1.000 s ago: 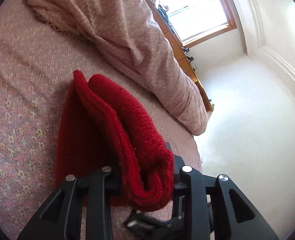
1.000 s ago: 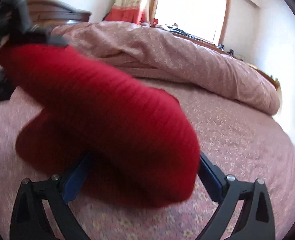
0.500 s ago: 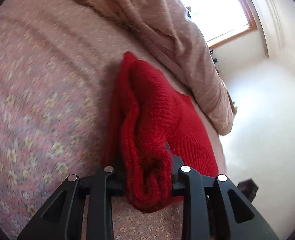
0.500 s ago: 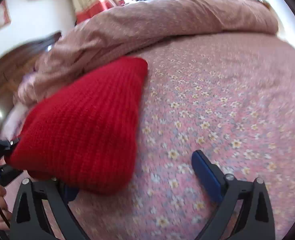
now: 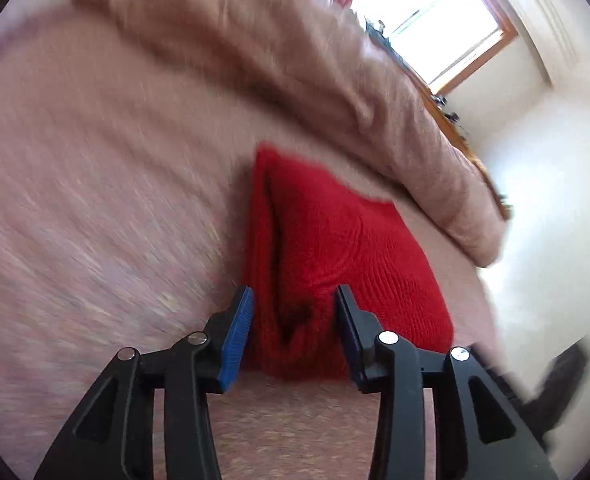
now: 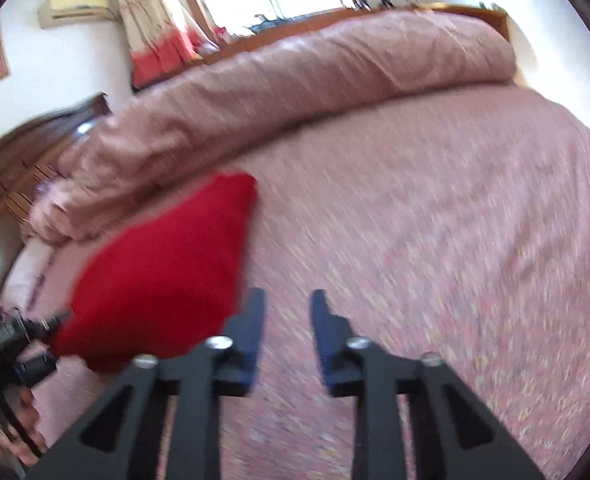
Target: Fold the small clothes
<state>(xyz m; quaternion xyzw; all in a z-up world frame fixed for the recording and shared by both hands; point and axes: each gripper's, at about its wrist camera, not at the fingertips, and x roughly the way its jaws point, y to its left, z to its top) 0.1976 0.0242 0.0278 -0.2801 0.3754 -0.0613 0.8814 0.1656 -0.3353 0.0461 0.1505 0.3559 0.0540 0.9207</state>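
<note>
With the folded red knit (image 5: pixel 327 264) lying on the bed (image 5: pixel 95 200), my left gripper (image 5: pixel 291 320) is opening around its edge, pads clear; right gripper (image 6: pixel 287 320) closing, empty. Next, I judge: withdraw.

The knit (image 5: pixel 335 248) is plain bright red with a ribbed stitch, and the bed (image 6: pixel 435 220) under it is dusty pink with a fine pale speckle that blur hides. The quilt (image 6: pixel 295 80) is a paler pink-beige, the curtain (image 6: pixel 151 20) cream with a red-orange hem, the wall (image 5: pixel 555 200) white, the window frame (image 5: pixel 475 68) and headboard (image 6: pixel 27 152) brown wood. Both tools, left (image 5: pixel 293 324) and right (image 6: pixel 287 328), are black with blue pads.
</note>
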